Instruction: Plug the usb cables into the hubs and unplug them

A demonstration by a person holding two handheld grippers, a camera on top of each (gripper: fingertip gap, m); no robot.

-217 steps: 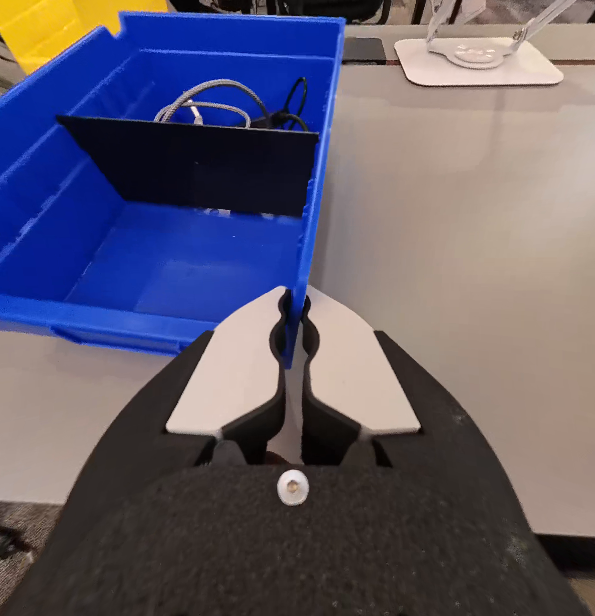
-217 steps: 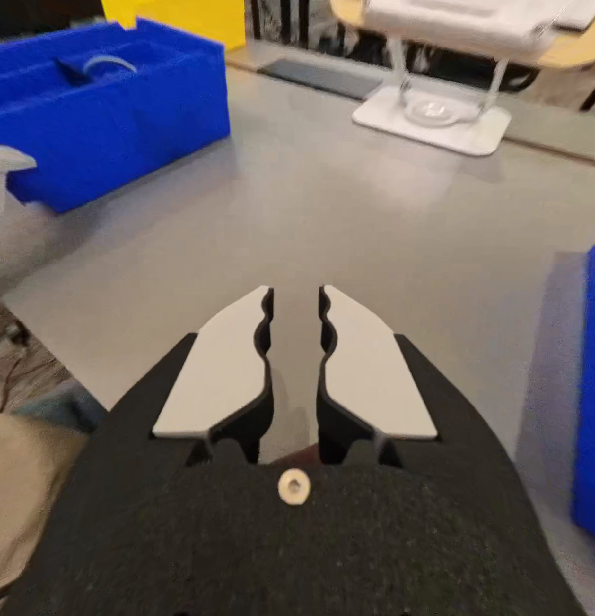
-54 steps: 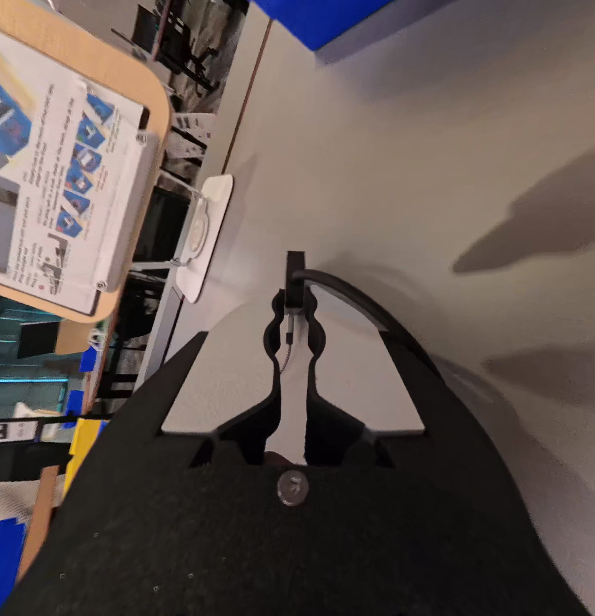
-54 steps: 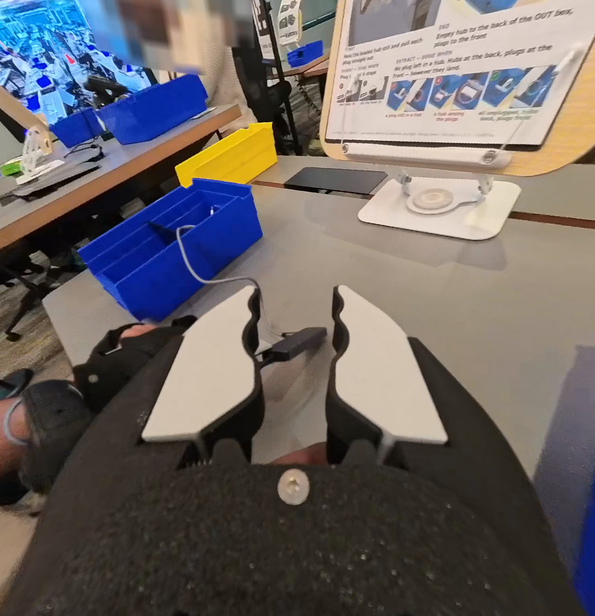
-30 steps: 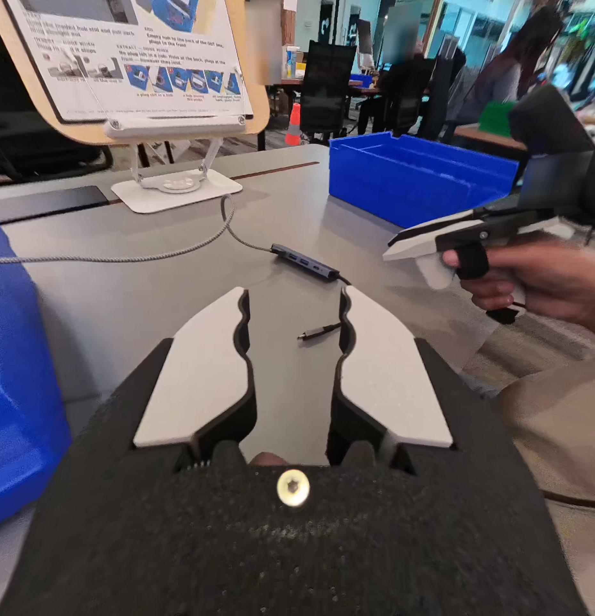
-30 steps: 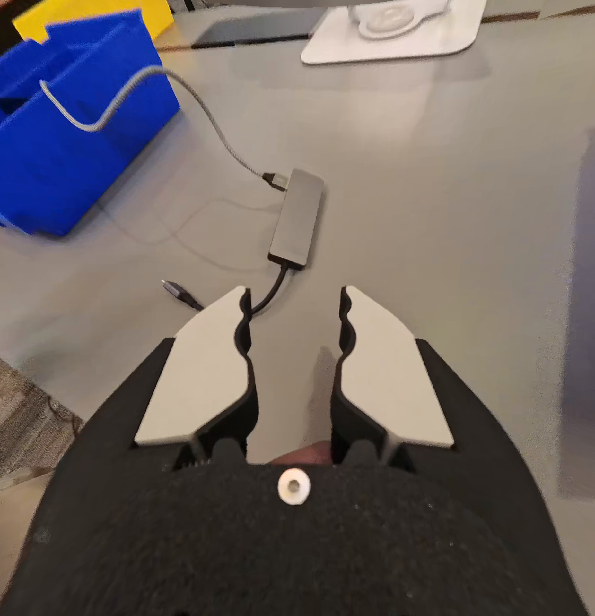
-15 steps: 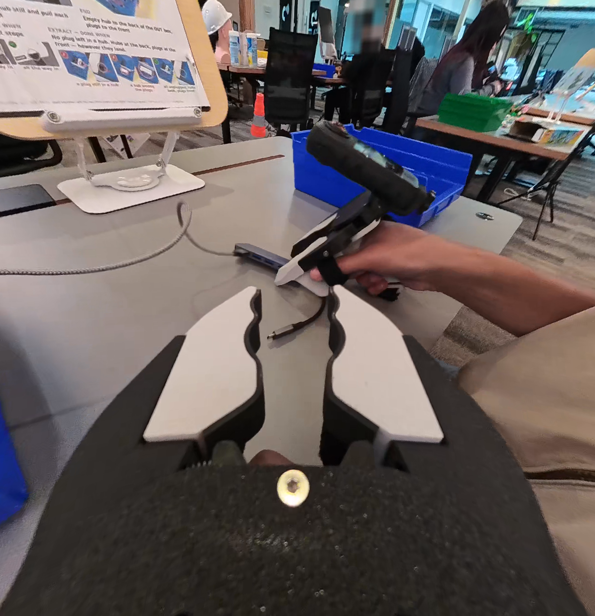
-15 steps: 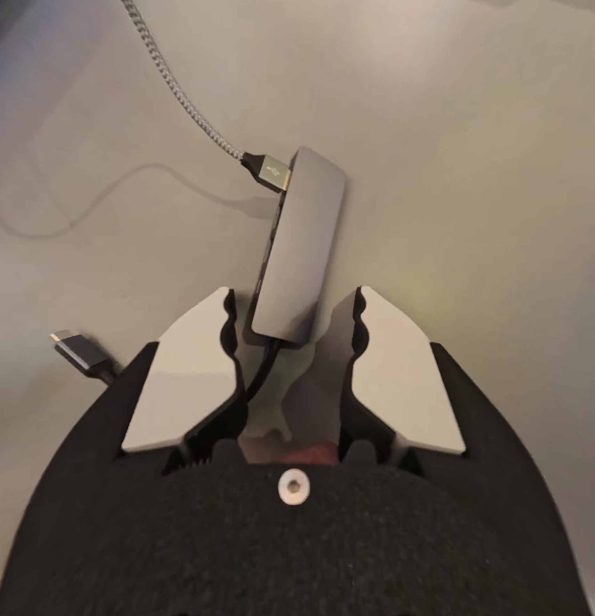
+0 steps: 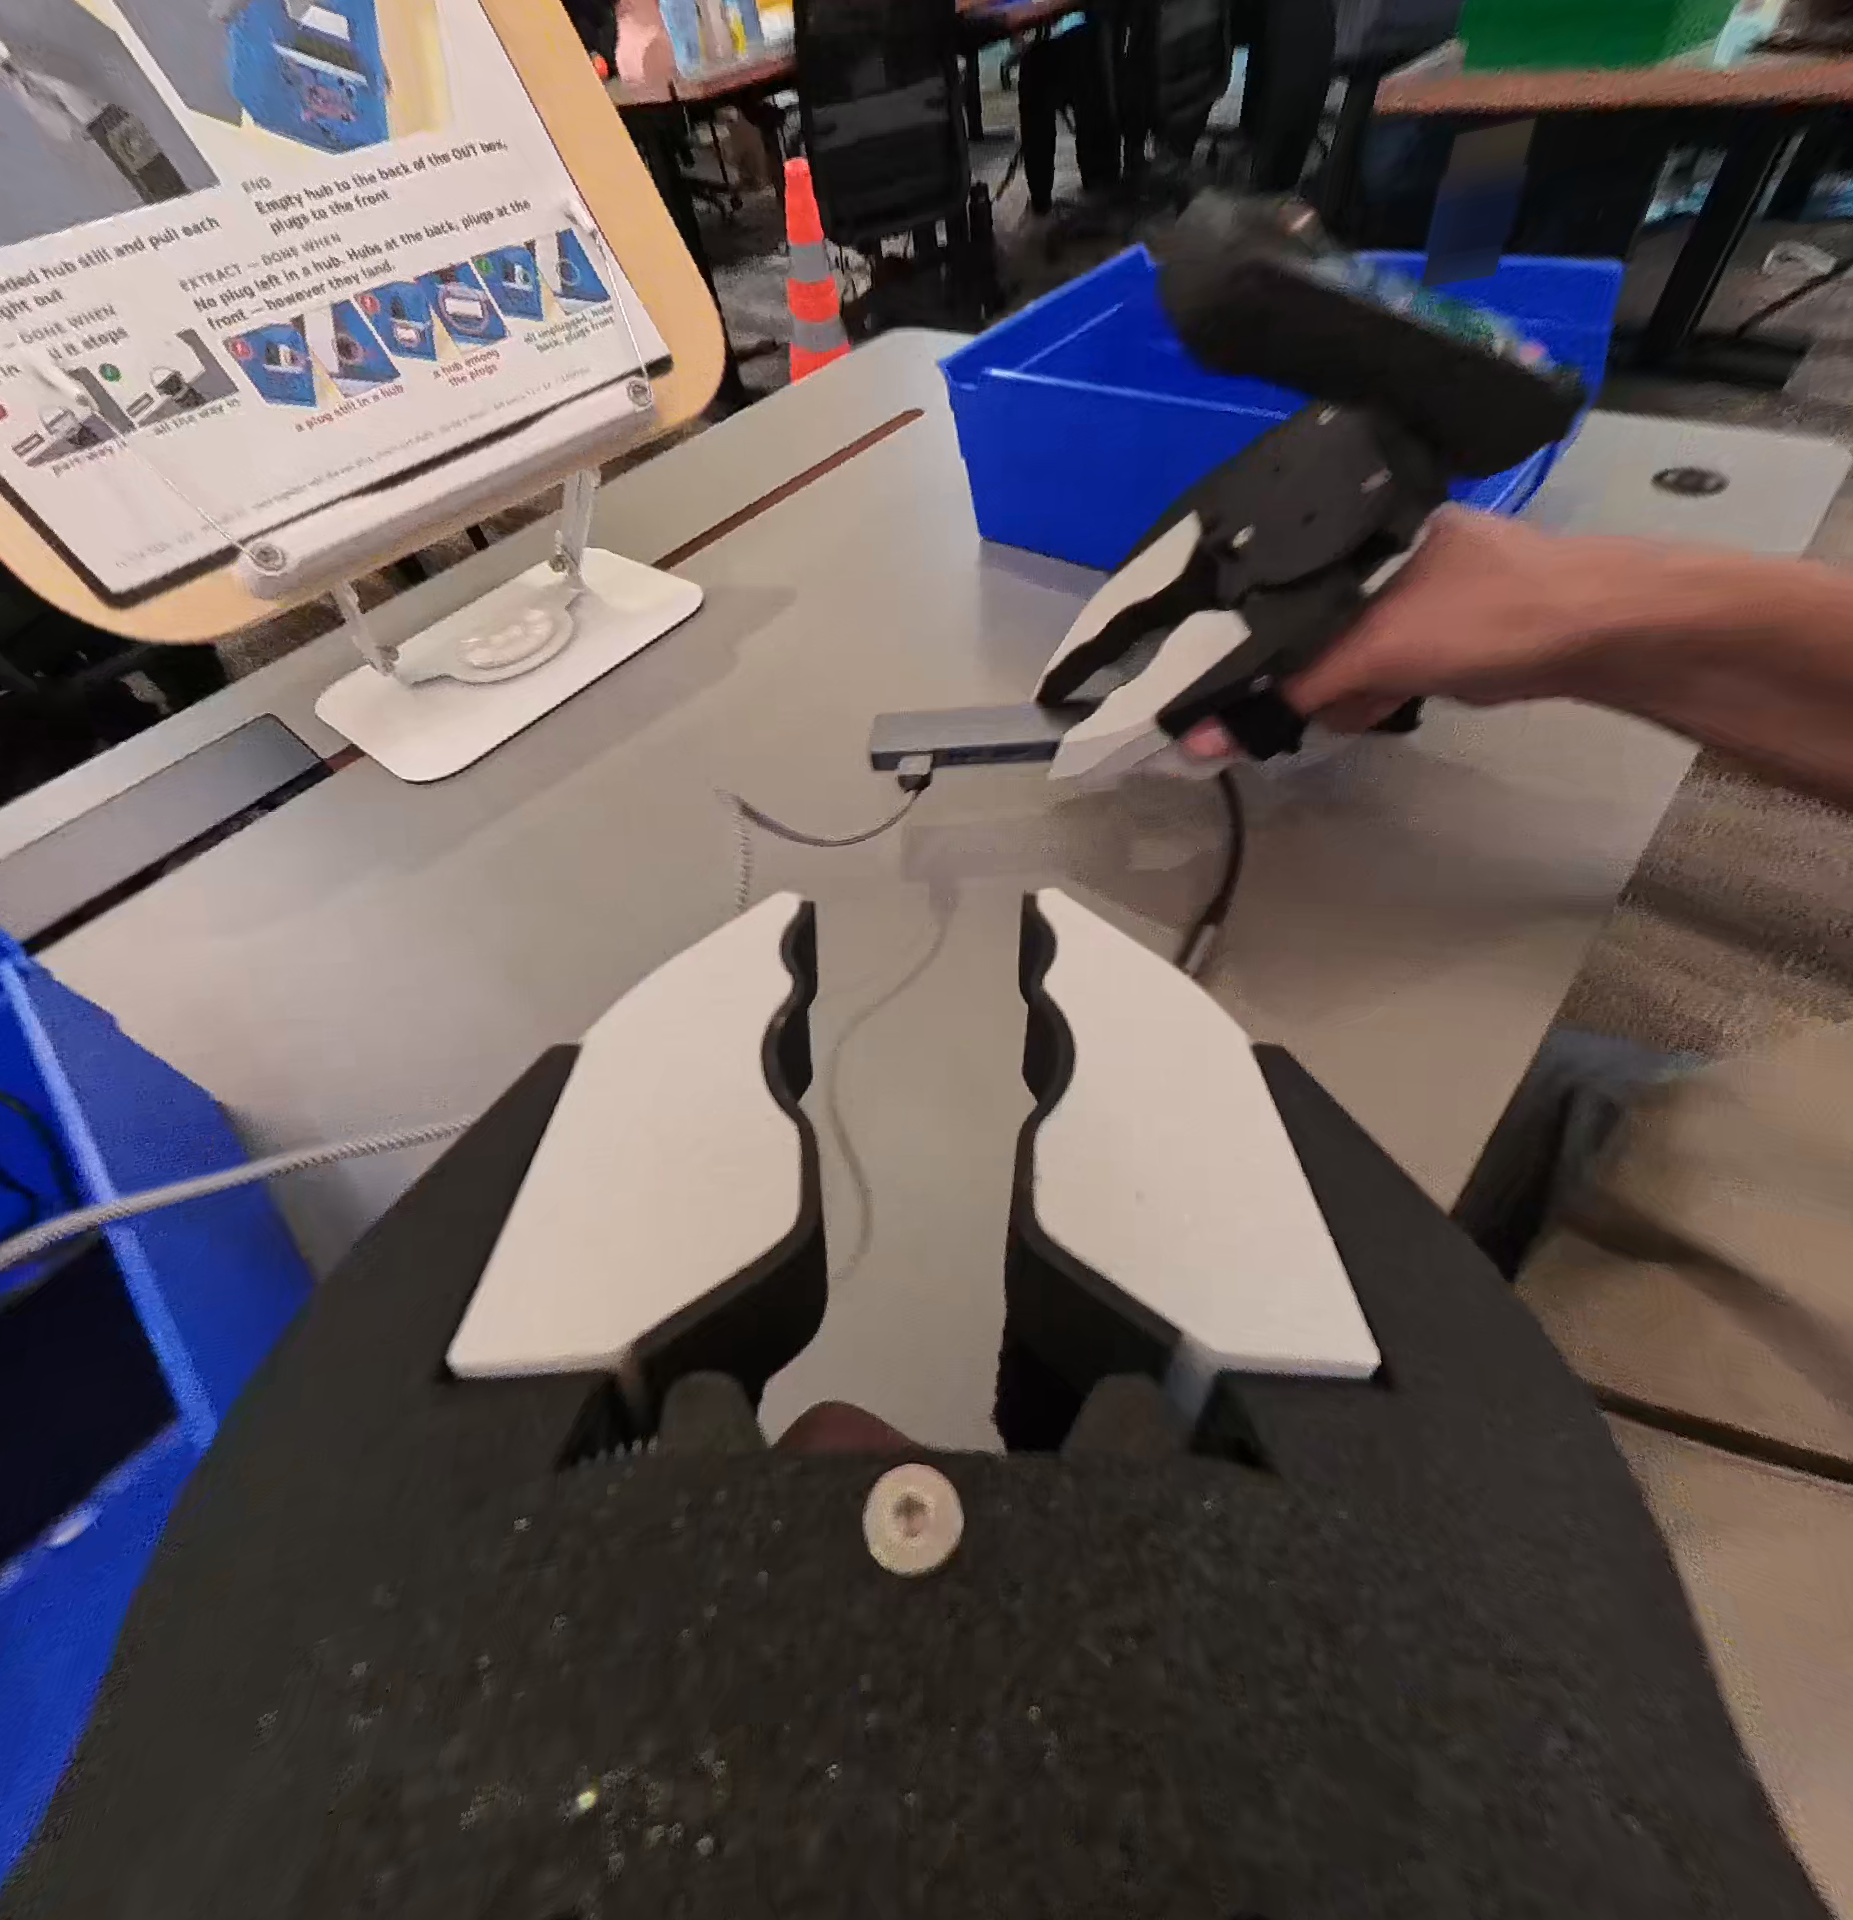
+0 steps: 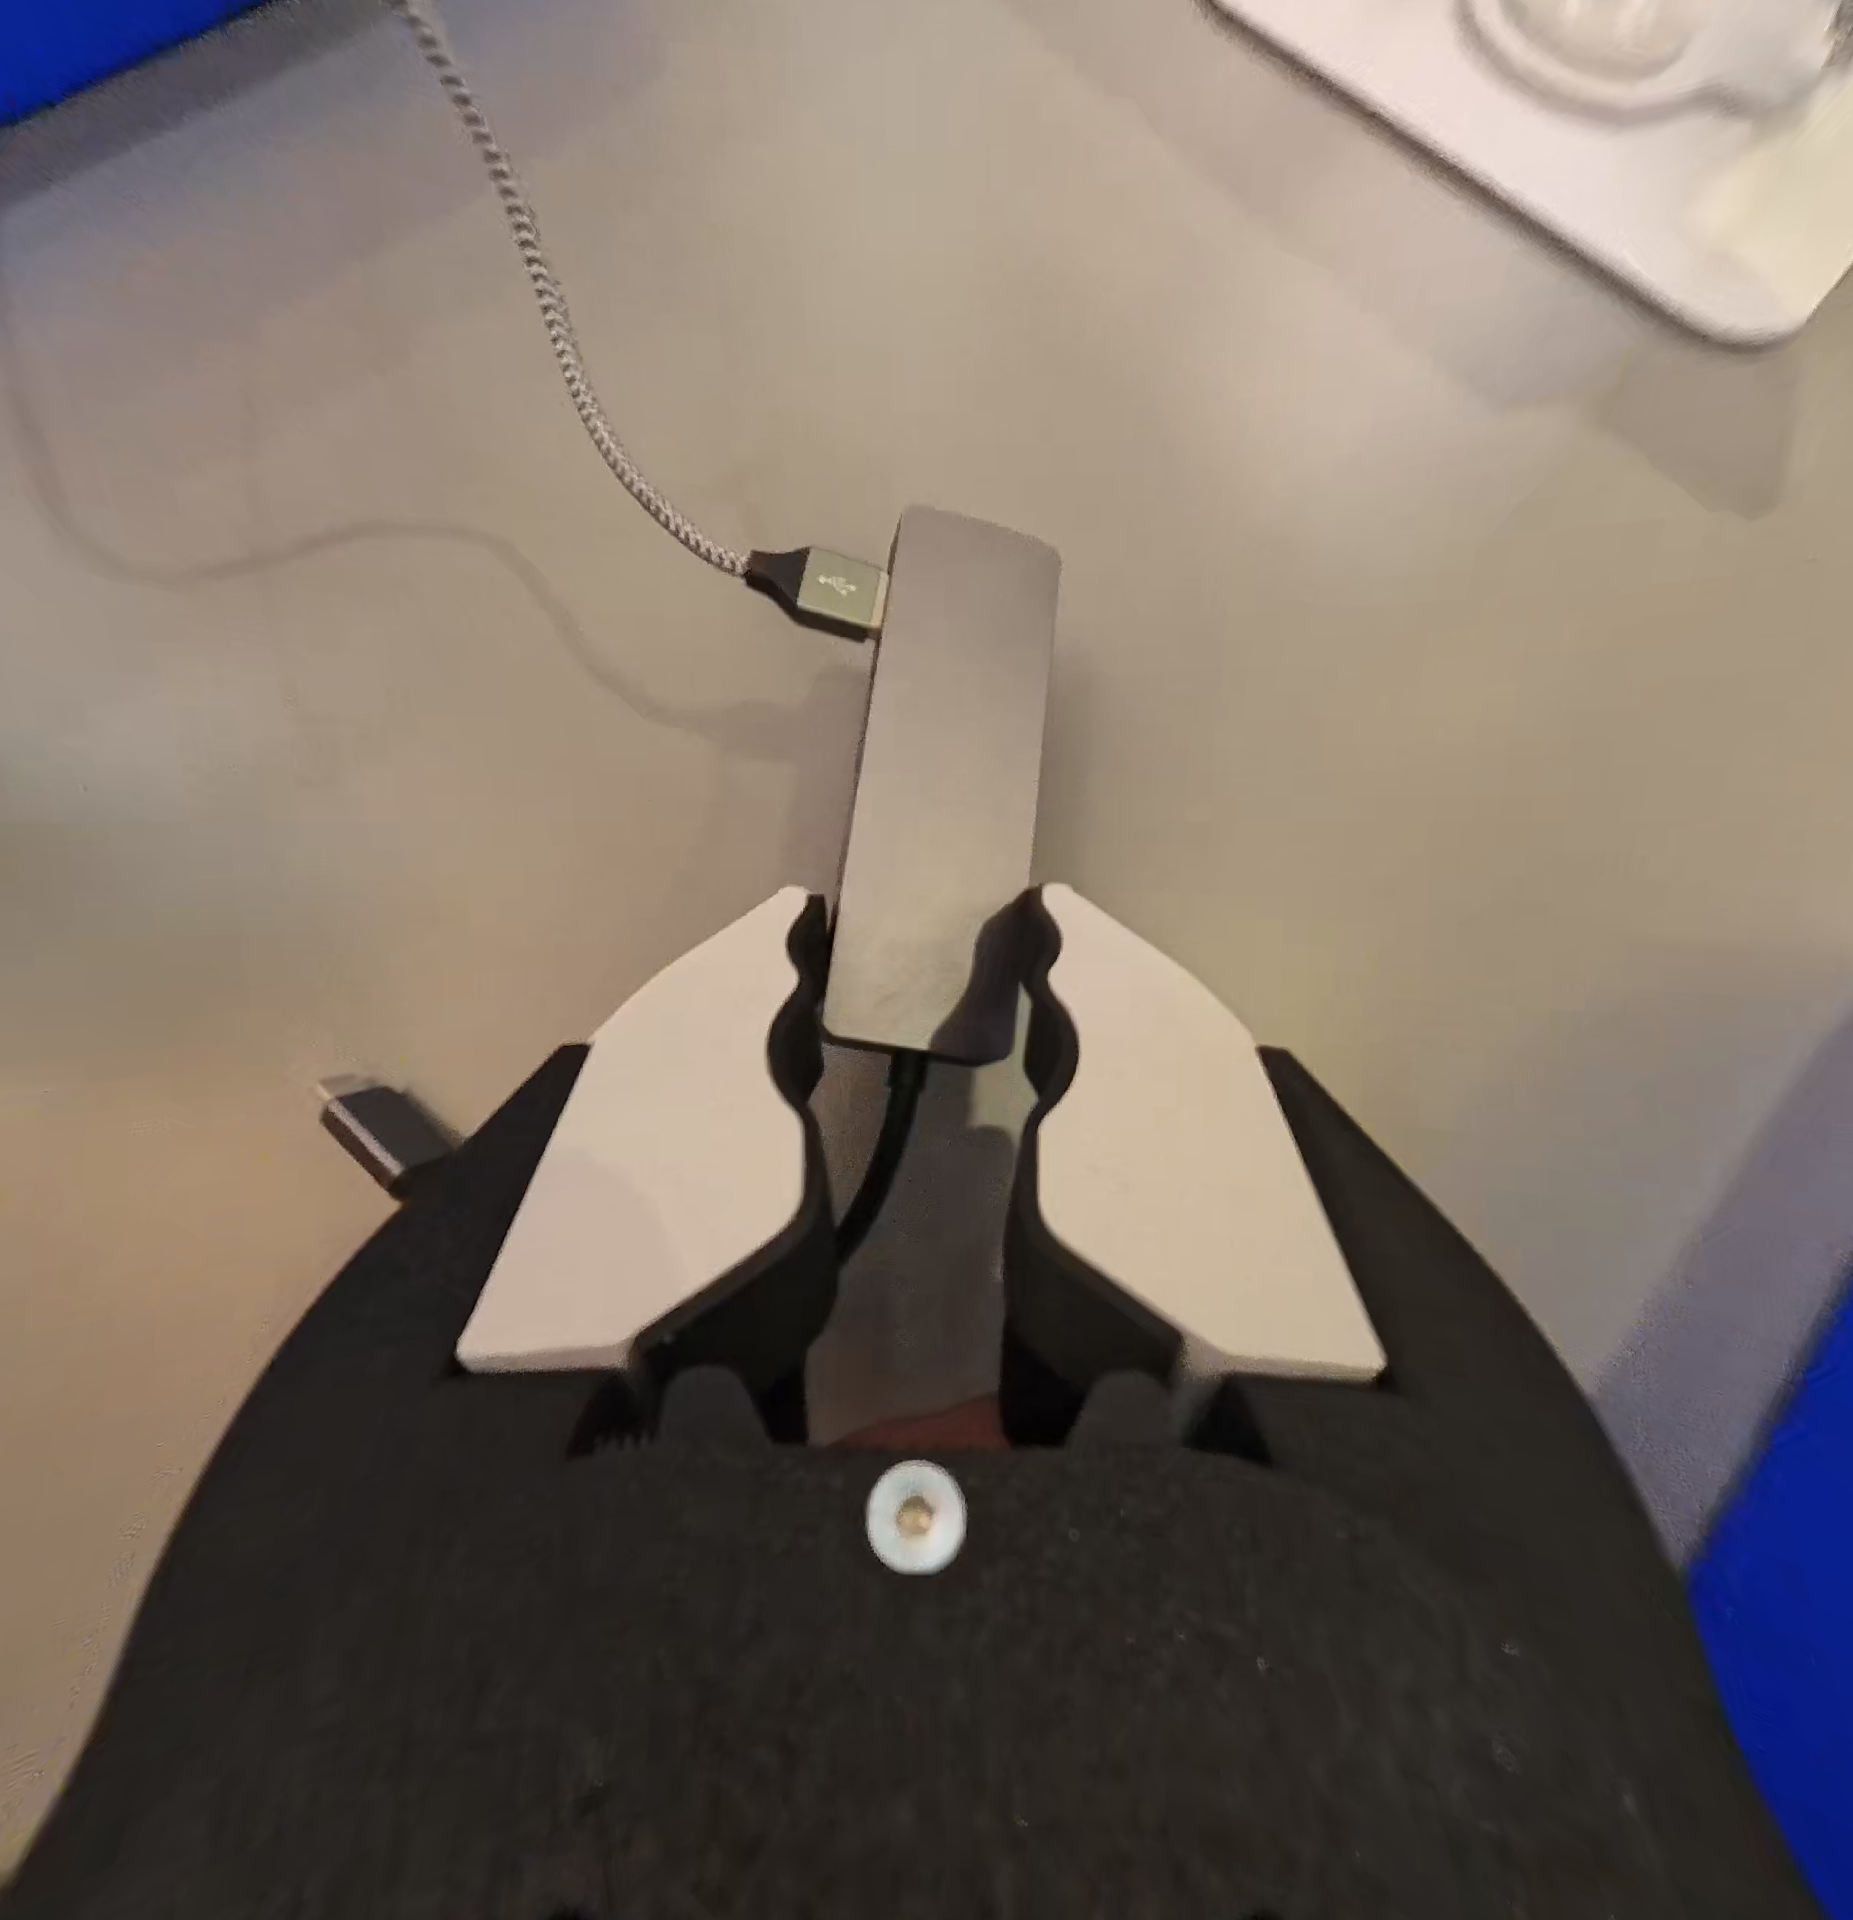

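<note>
Right tongs (image 10: 927,914) tight around grey hub (image 10: 953,769), braided cable (image 10: 548,301) attached.

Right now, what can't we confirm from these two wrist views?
- Right wrist view: whether the right gripper has clamped the hub; its fingers flank the hub's near end, contact unclear.
- Left wrist view: that hub end is hidden behind the right gripper's fingers.
- Left wrist view: braided cable is motion-blurred near its plug.
- Right wrist view: hub's side ports face away.
- Hub's own lead is partly covered by a finger.
</note>
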